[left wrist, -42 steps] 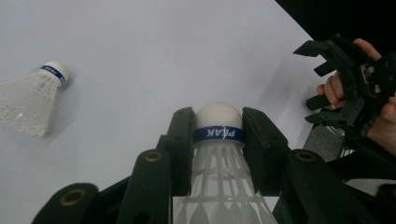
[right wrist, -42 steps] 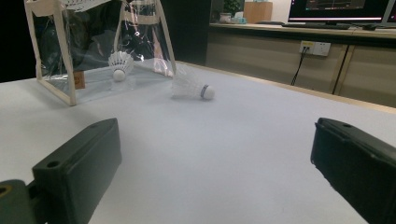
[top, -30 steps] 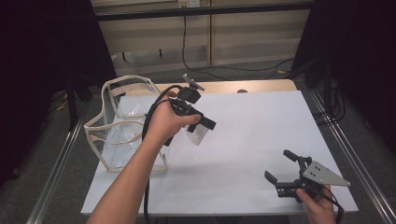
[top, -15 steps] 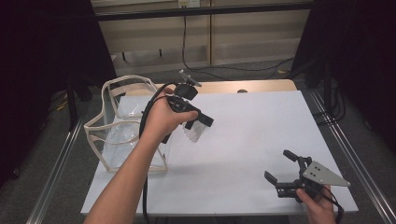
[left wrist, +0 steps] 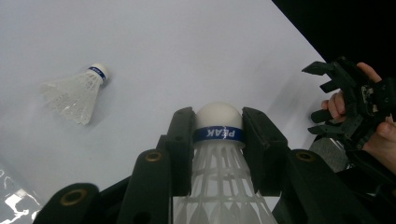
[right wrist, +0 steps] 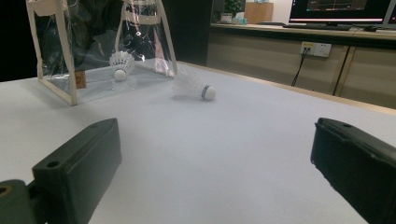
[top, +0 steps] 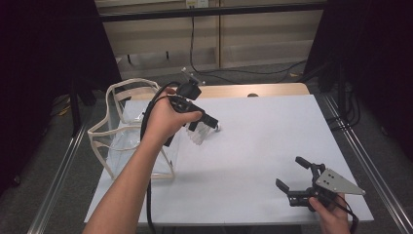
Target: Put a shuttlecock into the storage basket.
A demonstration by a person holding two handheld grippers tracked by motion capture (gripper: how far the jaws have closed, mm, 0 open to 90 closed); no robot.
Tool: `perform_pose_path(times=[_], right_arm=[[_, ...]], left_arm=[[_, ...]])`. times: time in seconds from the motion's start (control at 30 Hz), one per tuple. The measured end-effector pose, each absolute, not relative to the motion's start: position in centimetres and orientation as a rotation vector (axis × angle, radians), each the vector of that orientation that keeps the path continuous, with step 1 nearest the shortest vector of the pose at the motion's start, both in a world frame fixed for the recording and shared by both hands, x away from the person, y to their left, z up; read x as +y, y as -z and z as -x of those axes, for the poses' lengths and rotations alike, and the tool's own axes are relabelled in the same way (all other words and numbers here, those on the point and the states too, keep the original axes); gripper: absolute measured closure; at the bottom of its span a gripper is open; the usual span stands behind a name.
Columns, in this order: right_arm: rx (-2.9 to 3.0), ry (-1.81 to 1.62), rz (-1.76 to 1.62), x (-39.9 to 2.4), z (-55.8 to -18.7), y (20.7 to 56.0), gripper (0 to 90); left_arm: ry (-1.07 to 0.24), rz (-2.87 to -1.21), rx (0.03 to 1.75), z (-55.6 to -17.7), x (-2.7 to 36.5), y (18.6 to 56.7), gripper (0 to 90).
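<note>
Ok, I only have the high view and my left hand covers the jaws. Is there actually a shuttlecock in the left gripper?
Observer: Yes. In the left gripper view, the left gripper is shut on the held shuttlecock.
Operator: Where do the pads sit on it?
Observer: On either side of its blue band, just below the cork. The feathers run back between the jaws.
Operator: Anything in the bag yet? It's all glare from up here.
Observer: The right gripper view shows one bagged shuttlecock inside the clear bag, cork end down.
</note>
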State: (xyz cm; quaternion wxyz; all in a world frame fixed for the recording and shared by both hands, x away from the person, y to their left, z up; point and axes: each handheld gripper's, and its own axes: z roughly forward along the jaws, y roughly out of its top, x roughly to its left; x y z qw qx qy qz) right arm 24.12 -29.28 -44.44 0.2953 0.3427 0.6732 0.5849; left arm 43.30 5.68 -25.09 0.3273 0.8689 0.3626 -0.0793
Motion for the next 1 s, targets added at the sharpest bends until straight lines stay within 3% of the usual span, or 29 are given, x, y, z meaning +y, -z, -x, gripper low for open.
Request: perform_pose_path(times=[1.0], right_arm=[[1.79, -1.554, -0.912, -29.3, -24.1, 44.4, 1.4]], left_arm=[[0.168, -2.243, 0.999, -44.3, 7.0, 23.2, 65.5]])
